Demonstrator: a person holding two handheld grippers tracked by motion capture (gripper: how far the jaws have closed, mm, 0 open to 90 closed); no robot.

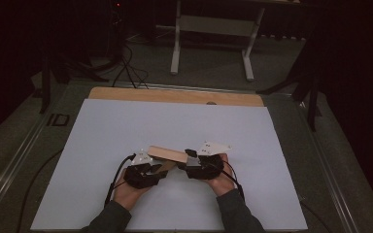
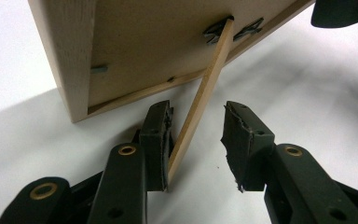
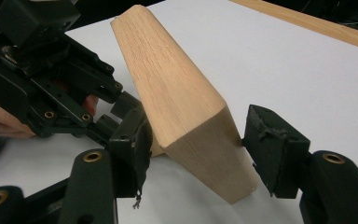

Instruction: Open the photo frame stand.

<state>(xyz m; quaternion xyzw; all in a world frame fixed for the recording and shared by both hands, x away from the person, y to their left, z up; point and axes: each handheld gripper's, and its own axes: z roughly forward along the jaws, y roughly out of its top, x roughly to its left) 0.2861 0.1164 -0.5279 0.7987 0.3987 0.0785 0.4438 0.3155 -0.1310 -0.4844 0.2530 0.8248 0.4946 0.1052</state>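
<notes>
Left hand (image 1: 126, 191): enters from the bottom edge, palm up under the left gripper (image 2: 196, 135), whose jaws stand about half open around a thin wooden strut (image 2: 200, 98); the strut leans against the left pad, the right pad stands clear of it. Wooden frame (image 1: 167, 154): tilted on the white sheet (image 1: 126, 126) between the grippers, back panel facing the left gripper. Right hand (image 1: 221, 182): level with the left, right gripper (image 3: 193, 140) wide open across the frame's end, both pads at its faces; no firm grip can be told.
</notes>
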